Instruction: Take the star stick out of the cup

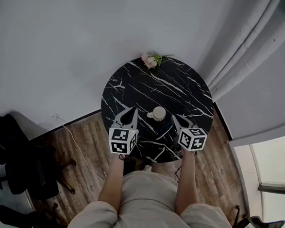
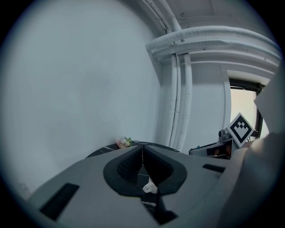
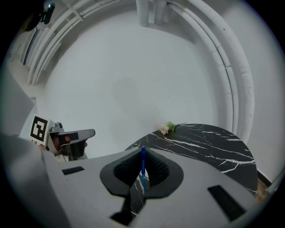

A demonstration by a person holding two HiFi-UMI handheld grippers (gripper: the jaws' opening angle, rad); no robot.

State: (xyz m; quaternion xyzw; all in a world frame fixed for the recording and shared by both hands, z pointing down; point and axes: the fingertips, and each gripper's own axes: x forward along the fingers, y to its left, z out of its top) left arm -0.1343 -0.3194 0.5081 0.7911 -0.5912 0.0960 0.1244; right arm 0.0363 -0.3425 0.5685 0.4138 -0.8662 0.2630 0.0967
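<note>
A small white cup stands on the round black marble table, between my two grippers. In the right gripper view, my right gripper is shut on a thin blue stick that stands upright between its pads; no star end shows. In the head view this gripper sits just right of the cup. My left gripper is just left of the cup, its jaws closed together with nothing between them. A bit of white shows through the gap below them.
A small bunch of pink flowers lies at the table's far edge by the white wall. Pale curtains hang at the right. A black chair and a cable are on the wooden floor at the left.
</note>
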